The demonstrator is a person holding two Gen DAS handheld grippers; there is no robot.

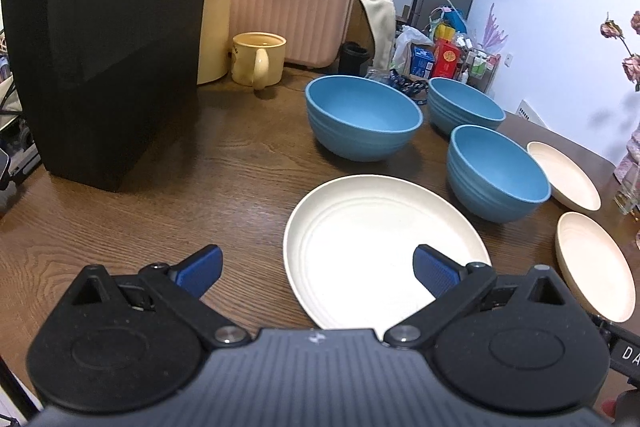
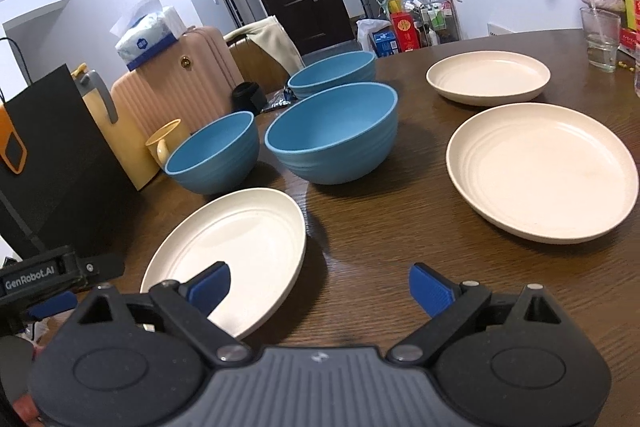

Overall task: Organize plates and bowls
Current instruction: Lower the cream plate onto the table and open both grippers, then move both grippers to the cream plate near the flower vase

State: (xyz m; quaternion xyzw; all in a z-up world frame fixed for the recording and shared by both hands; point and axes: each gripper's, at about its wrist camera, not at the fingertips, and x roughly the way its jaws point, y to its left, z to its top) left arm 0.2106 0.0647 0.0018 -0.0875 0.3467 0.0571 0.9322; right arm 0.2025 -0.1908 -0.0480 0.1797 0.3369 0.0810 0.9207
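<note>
Three matte blue bowls with ribbed outer walls and three smooth cream plates with faint concentric rings are set out on a dark wood-grain table (image 2: 380, 235). In the left wrist view, the nearest plate (image 1: 376, 247) is seen at 12 o'clock just ahead of the left gripper (image 1: 318, 269), whose blue ridged pads are spread wide with nothing clasped between them; only its right pad overlaps the plate's near rim in the picture, and contact cannot be told. A large bowl (image 1: 362, 117) is placed at 12 o'clock beyond that plate, a second bowl (image 1: 498, 171) at 1 o'clock, and a third bowl (image 1: 466, 103) farther back. Two more plates (image 1: 564, 173) (image 1: 594, 263) are found at 2 and 3 o'clock near the table's right edge. The right gripper (image 2: 319, 287) is likewise released and empty, held over bare wood between two plates. At 10 o'clock a tall black bag (image 1: 104, 39) with an orange mark is stood, with a yellow mug (image 1: 258, 61) and a pale jug behind it; a ribbed pink suitcase (image 1: 288, 15) topped by a tissue pack is seen past the far edge. A clear glass (image 2: 600, 39) and a vase are kept at 2 o'clock in the right wrist view. Open table is left in the near left quarter, between the bag and the nearest plate.
</note>
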